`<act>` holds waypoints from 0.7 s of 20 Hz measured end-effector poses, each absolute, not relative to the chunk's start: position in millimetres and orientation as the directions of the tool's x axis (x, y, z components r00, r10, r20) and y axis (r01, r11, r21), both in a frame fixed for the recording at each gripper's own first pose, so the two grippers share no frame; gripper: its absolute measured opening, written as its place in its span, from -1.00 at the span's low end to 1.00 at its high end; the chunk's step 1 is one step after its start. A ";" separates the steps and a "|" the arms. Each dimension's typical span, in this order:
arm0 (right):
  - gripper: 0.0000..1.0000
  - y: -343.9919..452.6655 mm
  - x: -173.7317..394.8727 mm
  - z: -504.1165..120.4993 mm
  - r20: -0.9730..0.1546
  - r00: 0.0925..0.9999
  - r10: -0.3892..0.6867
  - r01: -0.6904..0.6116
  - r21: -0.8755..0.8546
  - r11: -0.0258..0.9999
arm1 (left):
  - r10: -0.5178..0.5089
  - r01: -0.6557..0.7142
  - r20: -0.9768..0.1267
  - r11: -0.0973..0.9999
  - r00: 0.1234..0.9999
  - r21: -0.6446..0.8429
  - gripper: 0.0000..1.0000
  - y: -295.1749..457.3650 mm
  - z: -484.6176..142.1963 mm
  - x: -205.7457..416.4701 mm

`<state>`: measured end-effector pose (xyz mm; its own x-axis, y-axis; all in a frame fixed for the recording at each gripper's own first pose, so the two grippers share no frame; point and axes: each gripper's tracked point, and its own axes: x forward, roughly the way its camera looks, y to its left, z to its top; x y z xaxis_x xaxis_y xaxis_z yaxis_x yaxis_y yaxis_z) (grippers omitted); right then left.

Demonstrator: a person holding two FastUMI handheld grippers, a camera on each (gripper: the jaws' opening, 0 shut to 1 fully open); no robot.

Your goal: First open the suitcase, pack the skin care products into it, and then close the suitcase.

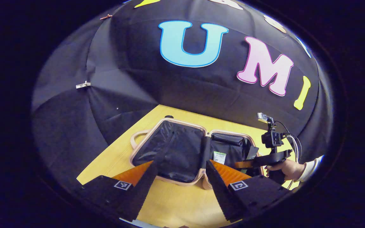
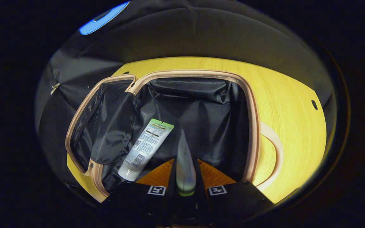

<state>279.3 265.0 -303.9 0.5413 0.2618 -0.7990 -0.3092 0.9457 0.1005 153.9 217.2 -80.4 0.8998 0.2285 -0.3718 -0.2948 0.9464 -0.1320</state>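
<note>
Table: yellow wood top under everything; bare stretch to the right of the right gripper, past the case rim.
Suitcase: lies open and flat, both halves lined in dark fabric. In the right gripper view the deep half sits straight ahead and below; the other half, with a loose flap, lies off to its left.
Rim: pale edge runs around the deep half; near wall just under the fingers, far wall well ahead.
Open room: bare lining ahead and to the right of the held tube; a first tube takes the left part.
Packed tube: white, lying on the lining, just left of the fingers, long axis slanting away and rightward, cap end nearest.
Held tube: right gripper clamps it from both sides, long axis pointing forward along the fingers, crimped end ahead, above the lining.
Left gripper: fingers spread wide, holding nothing, well back from the case over the near table.
Nearer hand: the right, by far.
Judgement: lower and release in the free lining.
</note>
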 end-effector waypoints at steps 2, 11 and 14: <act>0.00 263.7 277.8 -292.7 -0.781 0.571 0.254 -0.316 0.076 0.946 | 0.243 -0.314 -0.353 0.936 0.904 -0.159 0.93 229.8 -78.5 151.8; 0.99 207.0 209.3 -202.8 -0.603 0.758 0.248 -0.277 0.046 0.960 | 0.246 -0.359 -0.390 0.899 0.887 -0.249 0.94 346.2 -113.0 203.9; 0.96 179.3 186.2 -172.2 -0.519 0.828 0.212 -0.218 0.051 0.975 | 0.225 -0.335 -0.363 0.900 0.904 -0.278 0.93 391.7 -113.1 249.7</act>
